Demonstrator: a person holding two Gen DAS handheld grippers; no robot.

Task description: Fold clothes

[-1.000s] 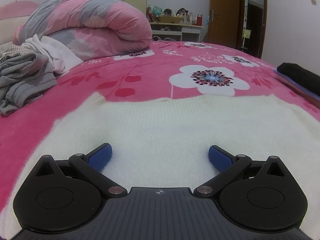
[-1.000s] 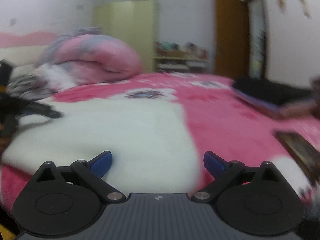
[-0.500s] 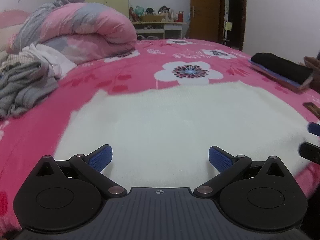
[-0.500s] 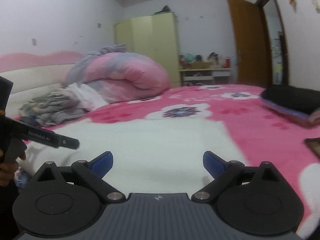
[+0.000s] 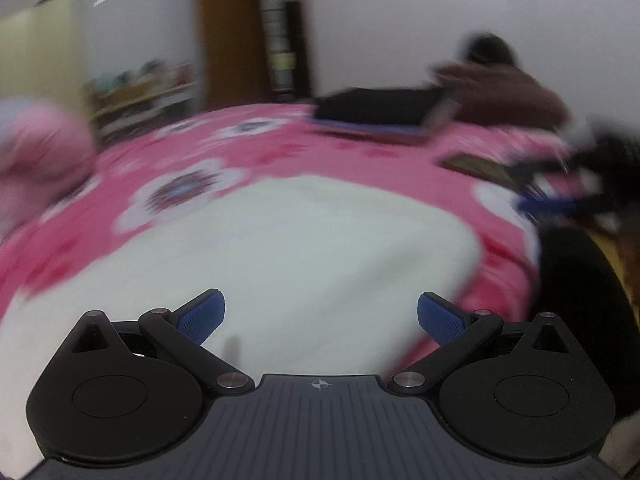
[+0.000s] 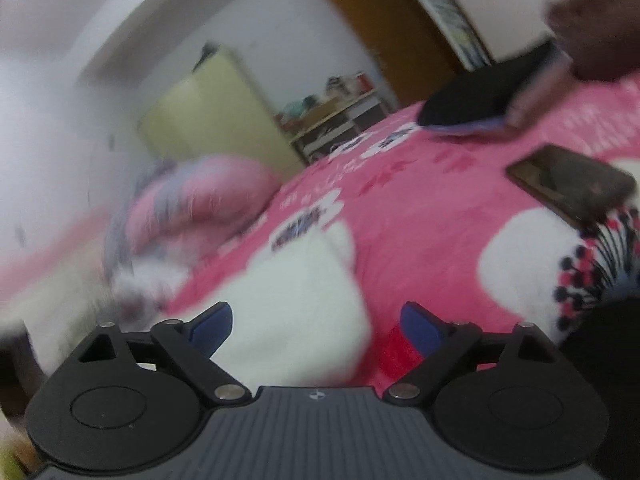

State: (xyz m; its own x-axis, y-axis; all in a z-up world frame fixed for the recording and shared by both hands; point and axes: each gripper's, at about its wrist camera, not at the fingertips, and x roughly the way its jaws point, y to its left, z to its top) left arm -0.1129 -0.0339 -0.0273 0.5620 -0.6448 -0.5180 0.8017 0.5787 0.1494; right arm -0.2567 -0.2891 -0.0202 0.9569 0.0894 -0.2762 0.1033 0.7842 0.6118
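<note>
White knit sweater [image 5: 304, 248] is seen lying flat on the pink bed [image 5: 360, 148], while both views have been swung rightward; the left claw [image 5: 320, 316] is spread and empty, the right claw [image 6: 316, 326] has been narrowed slightly with nothing gripped, so a fresh grasp is probably being prepared.

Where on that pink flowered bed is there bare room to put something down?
Bare pink flowered blanket lies between the white knitted garment, the dark phone and the black folded stack. The head end is crowded by the rolled pink duvet.
</note>
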